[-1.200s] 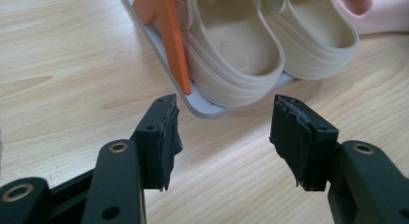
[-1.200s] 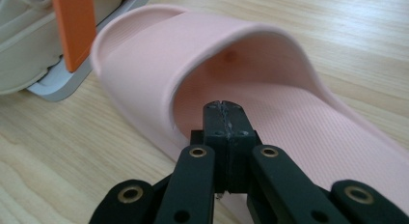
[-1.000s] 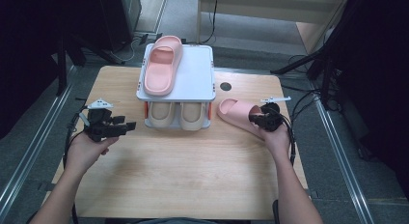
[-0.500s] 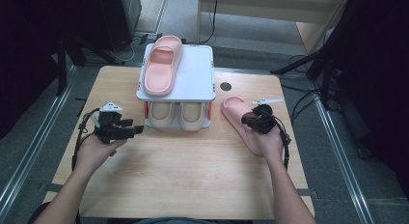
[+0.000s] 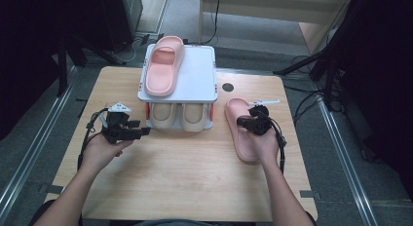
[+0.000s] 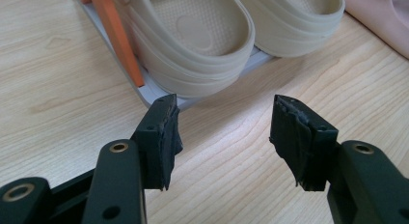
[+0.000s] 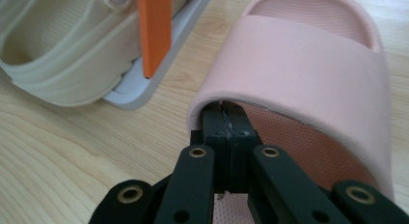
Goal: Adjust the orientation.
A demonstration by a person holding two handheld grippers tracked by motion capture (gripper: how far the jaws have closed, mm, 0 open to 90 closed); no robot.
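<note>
A pink slipper (image 5: pixel 242 143) (image 7: pixel 299 55) lies on the wooden table (image 5: pixel 185 177), right of a white two-level rack (image 5: pixel 199 75). My right gripper (image 5: pixel 239 122) (image 7: pixel 225 110) is shut, its tips tucked under the slipper's strap from the heel side; nothing shows between the jaws. The matching pink slipper (image 5: pixel 164 65) rests on the rack's top. A pair of beige slippers (image 5: pixel 179 116) (image 6: pixel 202 35) sits on the lower shelf. My left gripper (image 5: pixel 145 132) (image 6: pixel 224 132) is open and holds nothing, low over the table just short of the rack's front left corner.
Orange posts (image 6: pixel 115 31) (image 7: pixel 154 31) hold up the rack's top shelf. A round black hole (image 5: pixel 228 87) marks the table behind the slipper. Bare wood stretches in front of the rack toward the person. Cables and dark stands surround the table.
The pink slipper has turned straighter and slid a little toward the person with the right gripper at it. My left gripper has moved right, closer to the rack.
</note>
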